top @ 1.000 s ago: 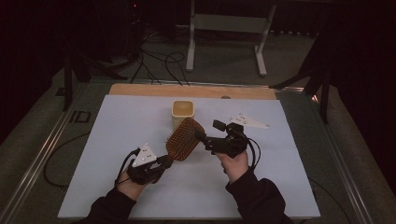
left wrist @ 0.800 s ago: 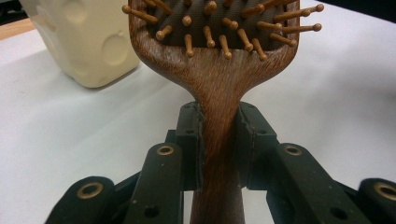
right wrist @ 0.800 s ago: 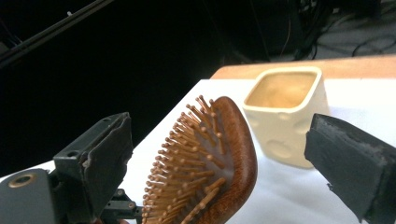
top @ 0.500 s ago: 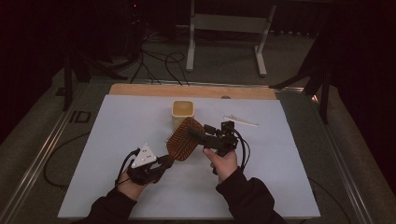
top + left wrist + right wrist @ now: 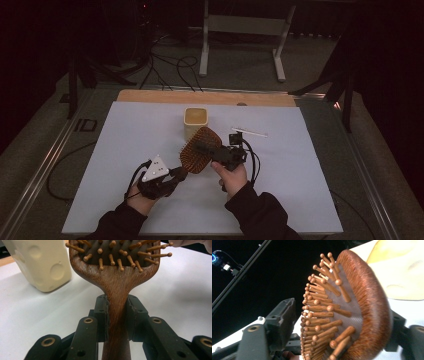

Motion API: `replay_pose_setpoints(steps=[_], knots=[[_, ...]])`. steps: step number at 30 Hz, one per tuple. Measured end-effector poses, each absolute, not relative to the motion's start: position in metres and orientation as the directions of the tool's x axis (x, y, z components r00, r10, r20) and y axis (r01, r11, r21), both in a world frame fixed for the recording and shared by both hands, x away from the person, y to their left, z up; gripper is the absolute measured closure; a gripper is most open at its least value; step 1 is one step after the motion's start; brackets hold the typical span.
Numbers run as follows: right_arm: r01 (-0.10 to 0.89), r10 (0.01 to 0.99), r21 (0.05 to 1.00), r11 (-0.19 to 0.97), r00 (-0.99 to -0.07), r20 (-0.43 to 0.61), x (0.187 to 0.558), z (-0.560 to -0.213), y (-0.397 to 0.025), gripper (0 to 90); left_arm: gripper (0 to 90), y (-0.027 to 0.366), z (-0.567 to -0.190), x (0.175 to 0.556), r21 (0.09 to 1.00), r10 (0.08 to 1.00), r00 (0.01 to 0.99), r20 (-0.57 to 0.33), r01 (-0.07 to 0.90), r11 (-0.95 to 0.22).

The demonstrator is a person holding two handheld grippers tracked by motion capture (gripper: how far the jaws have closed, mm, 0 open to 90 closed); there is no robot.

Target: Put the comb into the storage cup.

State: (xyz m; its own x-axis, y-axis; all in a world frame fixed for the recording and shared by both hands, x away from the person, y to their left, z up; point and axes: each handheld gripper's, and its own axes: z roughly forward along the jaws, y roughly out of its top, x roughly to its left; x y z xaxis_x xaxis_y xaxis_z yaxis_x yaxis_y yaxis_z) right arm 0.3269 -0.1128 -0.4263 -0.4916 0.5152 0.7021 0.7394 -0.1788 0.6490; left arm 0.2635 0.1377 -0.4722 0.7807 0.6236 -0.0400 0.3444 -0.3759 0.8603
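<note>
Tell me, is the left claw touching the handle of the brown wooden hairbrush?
Touching. The left gripper view shows the left claw pressing the brown wooden hairbrush handle from both sides.

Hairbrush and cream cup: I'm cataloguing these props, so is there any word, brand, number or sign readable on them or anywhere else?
None can be read.
The wooden hairbrush shows bare grain and pins, no brand.
The cream cup carries round dimples, no print.
The grey plate on the left gripper has pale dots, not characters.
The right gripper shows no lettering.
The white table sheet is unmarked.
</note>
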Motion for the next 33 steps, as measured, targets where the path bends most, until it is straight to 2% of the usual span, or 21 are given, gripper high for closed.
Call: replay_pose_setpoints(steps=[3,10,24,25,28,30,31,33], knots=[[0.745,0.511,0.645,-0.17,-0.493,0.704,0.326,-0.427,-0.111,38.2,73.8,0.137,-0.472,0.263,0.86,0.625,0.78,-0.037,0.343,-0.377],[0.769,0.479,0.613,-0.179,-0.476,0.737,0.326,-0.43,-0.115,46.0,73.8,0.137,-0.474,0.264,0.86,0.614,0.788,-0.046,0.344,-0.378],[0.712,0.514,0.683,-0.162,-0.53,0.675,0.318,-0.422,-0.114,51.8,72.7,0.135,-0.473,0.267,0.858,0.599,0.796,-0.087,0.366,-0.361],[0.711,0.516,0.686,-0.156,-0.534,0.67,0.318,-0.421,-0.114,51.9,71.6,0.136,-0.472,0.267,0.858,0.602,0.793,-0.092,0.37,-0.356],[0.696,0.522,0.703,-0.144,-0.55,0.652,0.318,-0.42,-0.113,51.9,58.4,0.135,-0.47,0.268,0.855,0.609,0.788,-0.089,0.374,-0.36],[0.686,0.53,0.715,-0.136,-0.559,0.637,0.317,-0.417,-0.112,51.9,54.4,0.135,-0.47,0.269,0.851,0.614,0.782,-0.106,0.39,-0.351],[0.679,0.532,0.722,-0.13,-0.567,0.629,0.317,-0.415,-0.112,51.9,49.4,0.136,-0.47,0.27,0.848,0.619,0.778,-0.109,0.398,-0.35],[0.666,0.542,0.736,-0.123,-0.576,0.612,0.317,-0.412,-0.113,51.9,46.6,0.137,-0.47,0.27,0.849,0.623,0.772,-0.124,0.408,-0.336]])
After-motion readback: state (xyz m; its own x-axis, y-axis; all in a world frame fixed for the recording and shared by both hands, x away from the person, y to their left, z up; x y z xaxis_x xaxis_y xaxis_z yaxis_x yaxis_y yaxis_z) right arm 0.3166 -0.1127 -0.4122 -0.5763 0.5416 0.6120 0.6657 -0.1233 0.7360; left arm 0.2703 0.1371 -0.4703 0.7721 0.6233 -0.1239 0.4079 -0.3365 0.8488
